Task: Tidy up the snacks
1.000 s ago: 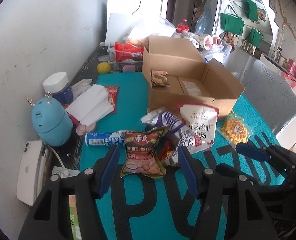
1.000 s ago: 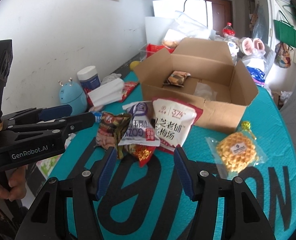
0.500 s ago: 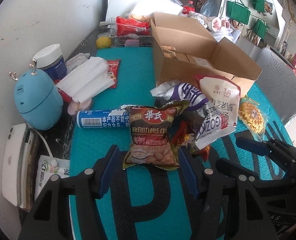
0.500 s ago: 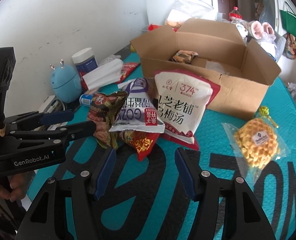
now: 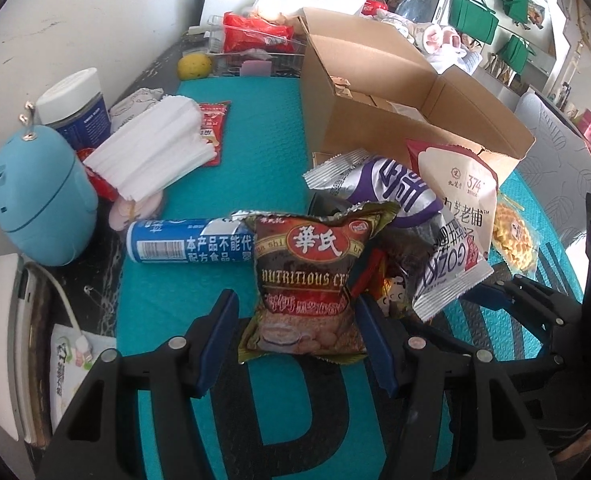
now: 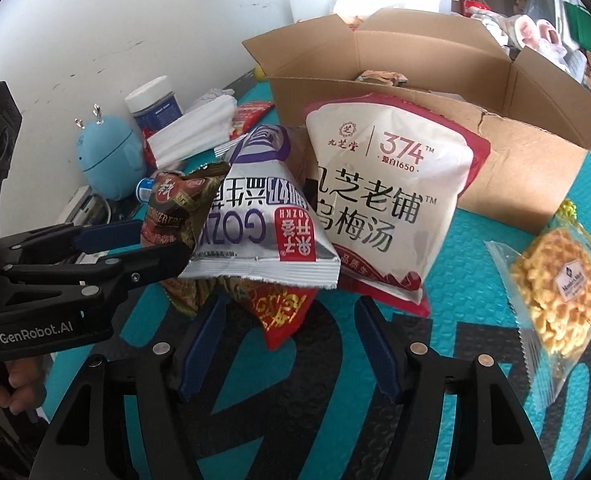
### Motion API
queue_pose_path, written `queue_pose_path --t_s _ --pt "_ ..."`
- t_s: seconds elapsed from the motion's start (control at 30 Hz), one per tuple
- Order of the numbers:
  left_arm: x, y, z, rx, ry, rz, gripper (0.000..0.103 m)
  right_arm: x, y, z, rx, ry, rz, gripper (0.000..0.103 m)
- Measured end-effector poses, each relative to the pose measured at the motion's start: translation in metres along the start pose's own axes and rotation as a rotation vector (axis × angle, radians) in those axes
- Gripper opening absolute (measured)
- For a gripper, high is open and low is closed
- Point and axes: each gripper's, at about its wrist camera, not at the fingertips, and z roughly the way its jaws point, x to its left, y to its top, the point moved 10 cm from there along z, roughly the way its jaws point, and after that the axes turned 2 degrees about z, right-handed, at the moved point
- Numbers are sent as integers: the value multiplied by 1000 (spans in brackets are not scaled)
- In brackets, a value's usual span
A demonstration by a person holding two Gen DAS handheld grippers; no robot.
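1. i see the left gripper (image 5: pixel 297 338) with its fingers (image 5: pixel 215 336) spread apart; the brown cereal packet (image 5: pixel 307 280) lies between them, its lower edge at the pads. the right pad is at the packet's edge; i cannot tell whether either pad presses on it.
2. past the left finger tips, a blue tube (image 5: pixel 187 242) lies flat on the teal surface (image 5: pixel 255 152), its end tucked behind the brown cereal packet.
3. i see the right gripper (image 6: pixel 289 344) with its fingers (image 6: pixel 201 340) released; its jaws have just been opening. the tip of a red packet (image 6: pixel 283 316) points down between them, touching neither pad.
4. directly ahead of the right fingers, a silver and purple packet (image 6: pixel 259 220) lies on top of the red packet.
5. ahead and right of the right fingers, a white and red pouch (image 6: pixel 387 200) leans against the front wall of the open cardboard box (image 6: pixel 515 168).
6. well to the right of the right fingers, a clear-wrapped waffle snack (image 6: pixel 555 292) lies on the surface, apart from the pile.
7. in the right wrist view, the left gripper reaches in from the left, its tips at the brown cereal packet.
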Motion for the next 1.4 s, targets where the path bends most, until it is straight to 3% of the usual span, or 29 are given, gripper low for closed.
queue_pose_path --t_s 0.43,0.53,0.6,0.83,1.4 --pt "-2 5 13 8 -35 -4 60 2 6 11 6 21 1 67" --pt "0 7 11 -12 -24 -7 60 7 6 12 10 66 11 50" --pt "0 7 10 -13 -44 -14 49 9 6 11 11 87 20 44" --pt "-5 0 1 8 -64 2 45 12 2 -2 -3 94 7 34" --pt "-31 -29 -18 25 -84 36 45 -10 -49 -63 -34 54 37 32"
